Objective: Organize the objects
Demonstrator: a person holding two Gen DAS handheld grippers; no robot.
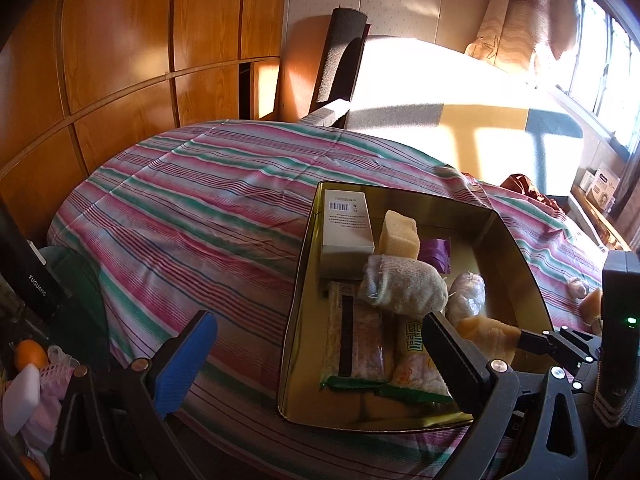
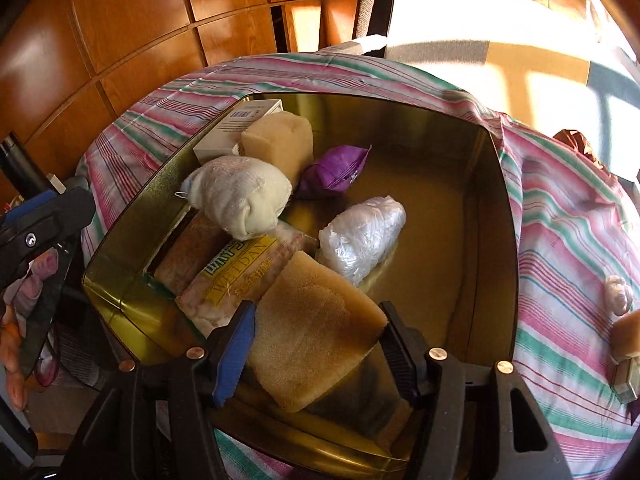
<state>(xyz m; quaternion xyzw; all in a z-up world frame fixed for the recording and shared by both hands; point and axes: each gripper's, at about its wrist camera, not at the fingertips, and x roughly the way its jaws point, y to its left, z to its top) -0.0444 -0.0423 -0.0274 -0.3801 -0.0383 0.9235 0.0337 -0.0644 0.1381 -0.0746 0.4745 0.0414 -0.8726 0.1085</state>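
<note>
A gold metal tin (image 1: pixel 520 256) (image 2: pixel 496 216) lies on the striped bed cover. It holds a white box (image 1: pixel 347 220), a yellow sponge block (image 1: pixel 400 234) (image 2: pixel 280 140), a rolled white sock (image 1: pixel 404 284) (image 2: pixel 240 200), a purple packet (image 2: pixel 334 172), a clear plastic bundle (image 2: pixel 362 236) and snack packets (image 2: pixel 236 276). My right gripper (image 2: pixel 320 354) is shut on a tan sponge (image 2: pixel 316 328) and holds it over the tin's near side; it also shows in the left wrist view (image 1: pixel 486 334). My left gripper (image 1: pixel 320 350) is open and empty at the tin's left edge.
Small objects (image 2: pixel 620 300) lie on the striped cover (image 1: pixel 192 208) right of the tin. A basket with an orange and pink items (image 1: pixel 28 376) sits at the near left. Wooden wardrobes stand behind the bed, a dark chair and sunlit table (image 1: pixel 460 92) beyond.
</note>
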